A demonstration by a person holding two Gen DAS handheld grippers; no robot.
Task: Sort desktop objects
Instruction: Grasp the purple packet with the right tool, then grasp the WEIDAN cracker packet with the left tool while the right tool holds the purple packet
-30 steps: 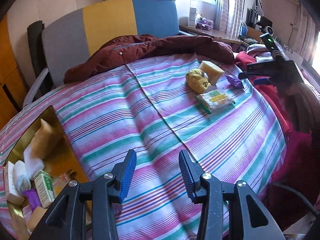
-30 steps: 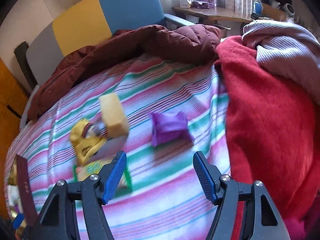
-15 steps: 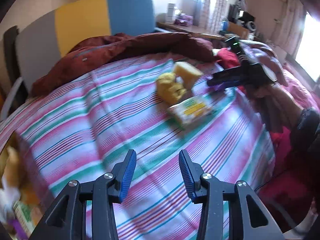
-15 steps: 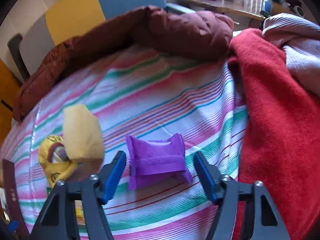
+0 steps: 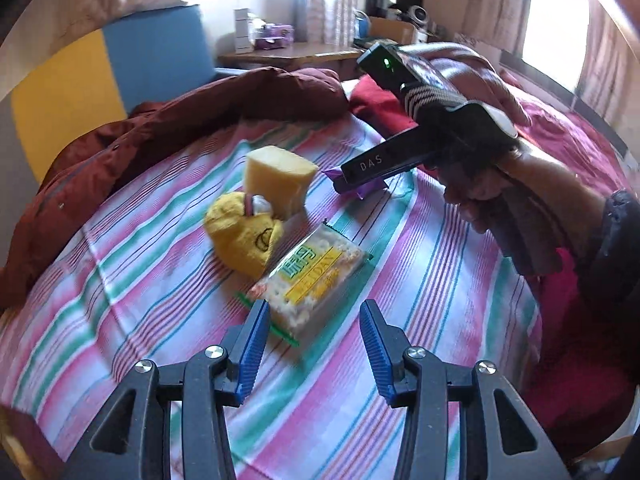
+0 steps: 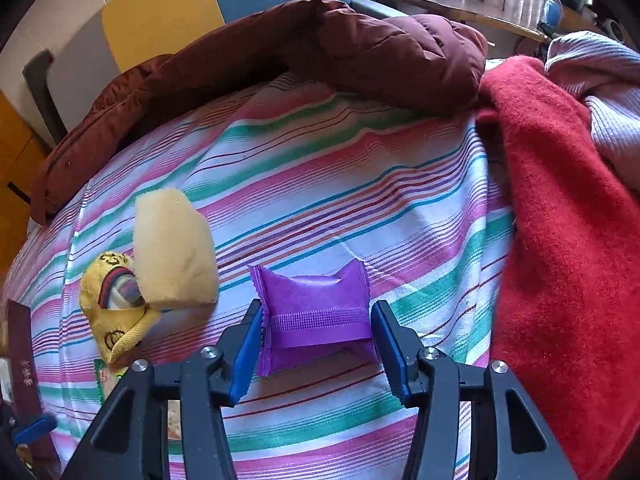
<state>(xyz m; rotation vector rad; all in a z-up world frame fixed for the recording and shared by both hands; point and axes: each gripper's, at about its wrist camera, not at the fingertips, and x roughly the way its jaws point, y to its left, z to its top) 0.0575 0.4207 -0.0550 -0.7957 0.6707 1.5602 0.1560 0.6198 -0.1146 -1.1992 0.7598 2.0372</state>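
Observation:
On the striped bedsheet [image 5: 420,280] lie a green-and-yellow cracker packet [image 5: 312,280], a yellow sock bundle [image 5: 244,236], a tan sponge block [image 5: 278,178] and a purple sachet [image 6: 316,312]. My left gripper [image 5: 314,344] is open, its fingers just short of the cracker packet's near end. My right gripper [image 6: 316,344] is open with the purple sachet between its fingers; the left finger touches the sachet's edge. The right gripper also shows in the left wrist view [image 5: 360,188] over the sachet. The sponge [image 6: 172,252] and sock [image 6: 114,304] sit left of the sachet.
A maroon jacket [image 6: 320,52] lies along the far side of the sheet. A red blanket [image 6: 560,248] and a lilac sweater [image 6: 600,92] are piled at the right. A dark box edge [image 6: 20,352] stands at the left. A desk [image 5: 288,52] stands behind.
My left gripper swung right from the box and closed in on the cracker packet. My right gripper moved forward and down, bringing the purple sachet between its fingers.

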